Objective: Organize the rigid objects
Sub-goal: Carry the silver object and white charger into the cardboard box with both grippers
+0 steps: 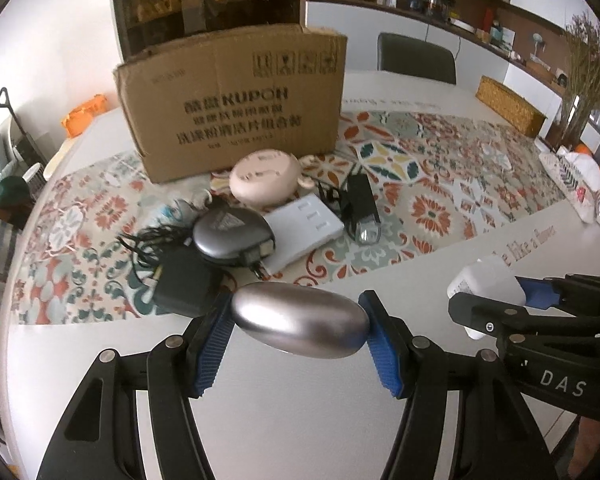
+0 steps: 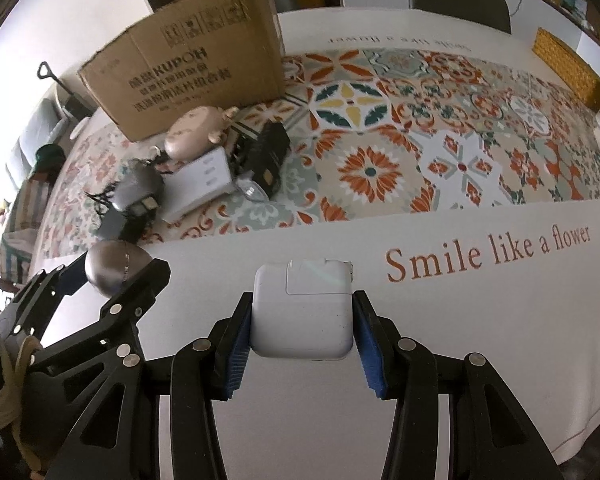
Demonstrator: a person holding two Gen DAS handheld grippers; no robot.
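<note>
My left gripper [image 1: 300,330] is shut on a smooth silver oval case [image 1: 301,322], held over the white table edge; the case also shows in the right wrist view [image 2: 114,266]. My right gripper [image 2: 301,320] is shut on a white square power adapter [image 2: 301,310], seen in the left wrist view [image 1: 485,284] at the right. A pile lies on the patterned cloth ahead: a pink round case [image 1: 266,178], a grey oval case [image 1: 230,232], a white flat box [image 1: 303,232], a black charger [image 1: 184,286] with cables and a black flashlight [image 1: 361,208].
A brown cardboard box [image 1: 236,96] stands behind the pile, near the table's far left edge. A woven yellow box [image 1: 507,106] and white packets [image 1: 575,176] sit at the far right. A dark chair [image 1: 417,56] stands behind the table [image 2: 300,420].
</note>
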